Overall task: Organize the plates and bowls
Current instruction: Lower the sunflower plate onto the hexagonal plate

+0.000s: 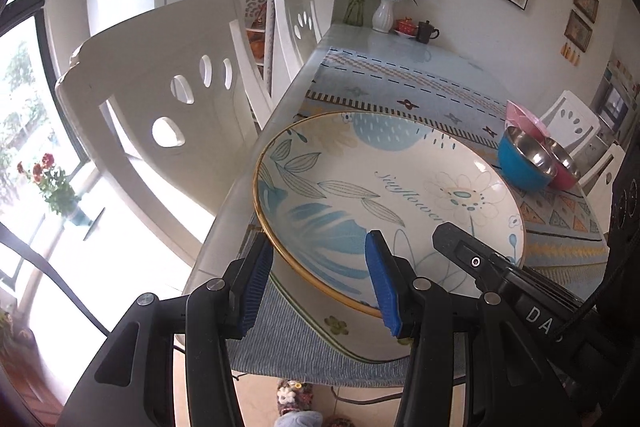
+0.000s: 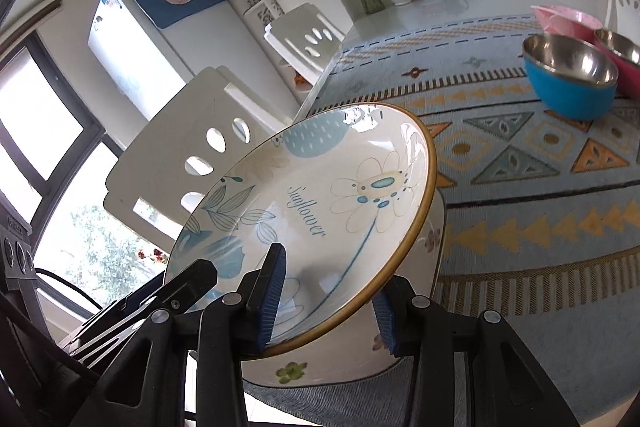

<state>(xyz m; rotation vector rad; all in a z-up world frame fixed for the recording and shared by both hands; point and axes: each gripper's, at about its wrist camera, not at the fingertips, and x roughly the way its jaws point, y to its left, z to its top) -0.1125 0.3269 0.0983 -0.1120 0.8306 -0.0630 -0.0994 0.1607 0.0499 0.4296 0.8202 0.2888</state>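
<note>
A floral plate [image 1: 360,179] [image 2: 320,195] with a gold rim and the word "Sunflower" hangs tilted over the near table corner. My left gripper [image 1: 320,259] is shut on its near rim, one blue pad under the rim and one on the inner face. My right gripper [image 2: 328,283] is shut on the same plate further along that rim. Right below lies a second white dish with small flowers [image 2: 360,351] [image 1: 336,327], mostly hidden. Each gripper shows as a black body in the other's view.
A blue steel-lined bowl [image 1: 524,167] [image 2: 568,83], a red one [image 2: 624,55] and a pink bowl [image 2: 568,15] stand further along the patterned tablecloth [image 2: 520,195]. White chairs [image 1: 160,99] line the left edge. A vase [image 1: 382,13] and teapot sit at the far end.
</note>
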